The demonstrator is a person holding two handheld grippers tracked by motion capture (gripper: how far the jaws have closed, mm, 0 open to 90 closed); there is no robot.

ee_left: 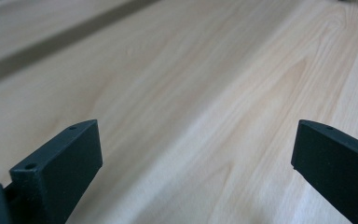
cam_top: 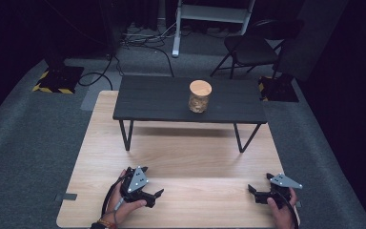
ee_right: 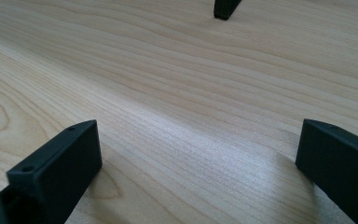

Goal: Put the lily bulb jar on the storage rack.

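A glass jar (cam_top: 199, 97) with a round wooden lid stands upright on a low black shelf (cam_top: 162, 100), right of its middle. Something brownish is inside the jar. My left gripper (cam_top: 153, 181) rests low over the light wooden table (cam_top: 195, 162) near its front left, held in a hand, with its jaws pointing right. My right gripper (cam_top: 259, 182) sits near the front right, its jaws pointing left. Both are far from the jar. In the left gripper view the gripper (ee_left: 196, 135) is open over bare wood. The right gripper (ee_right: 198, 135) in its own view is open too.
The black shelf stands on thin metal legs (cam_top: 125, 135) across the far half of the table; one leg's foot (ee_right: 224, 9) shows ahead of the right gripper. Grey carpet surrounds the table. A folding chair (cam_top: 250, 47) and cables lie beyond.
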